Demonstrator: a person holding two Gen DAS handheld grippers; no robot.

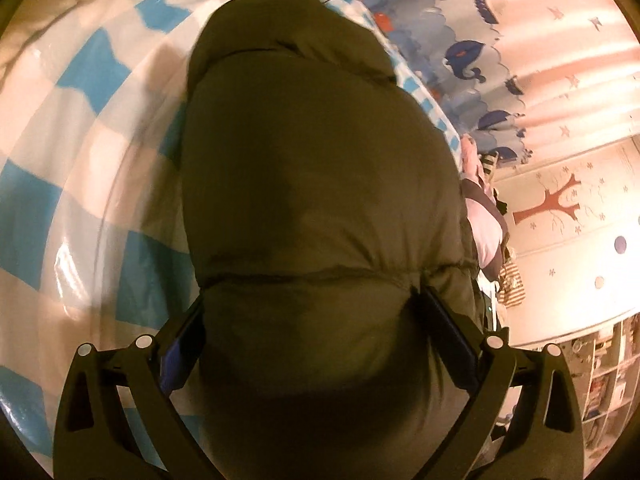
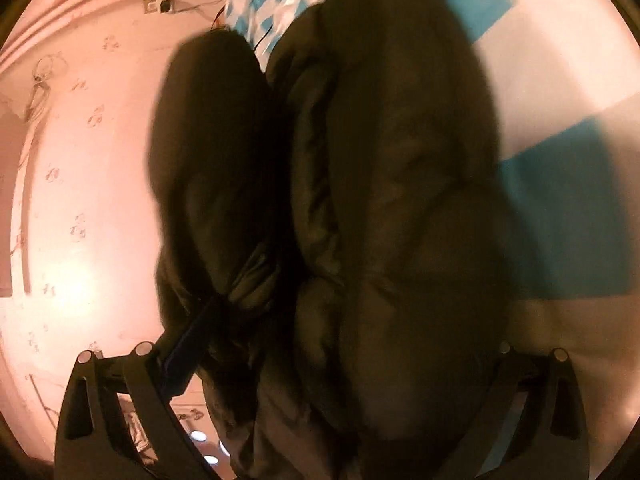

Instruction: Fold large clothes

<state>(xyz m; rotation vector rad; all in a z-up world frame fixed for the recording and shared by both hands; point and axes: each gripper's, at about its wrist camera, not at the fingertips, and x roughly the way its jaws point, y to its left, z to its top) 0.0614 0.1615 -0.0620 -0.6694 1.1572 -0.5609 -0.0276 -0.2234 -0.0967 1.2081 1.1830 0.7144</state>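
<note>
Left gripper (image 1: 312, 312) is clamped on a thick fold of the puffy olive-green quilted jacket (image 1: 316, 184), blue-padded fingers (image 1: 182, 354) pressed into it on both sides, and the jacket runs from 6 o'clock up to 12 over the blue-and-white checked bedsheet (image 1: 80, 184). Right gripper (image 2: 340, 320) is buried in the same jacket (image 2: 392, 208), frame blurred; only its 8 o'clock finger (image 2: 188, 352) shows against the fabric, the other is hidden, so I cannot tell its grip. Checked sheet (image 2: 560, 80) sits at 2 o'clock, pink patterned wall (image 2: 80, 200) at 9 o'clock.
</note>
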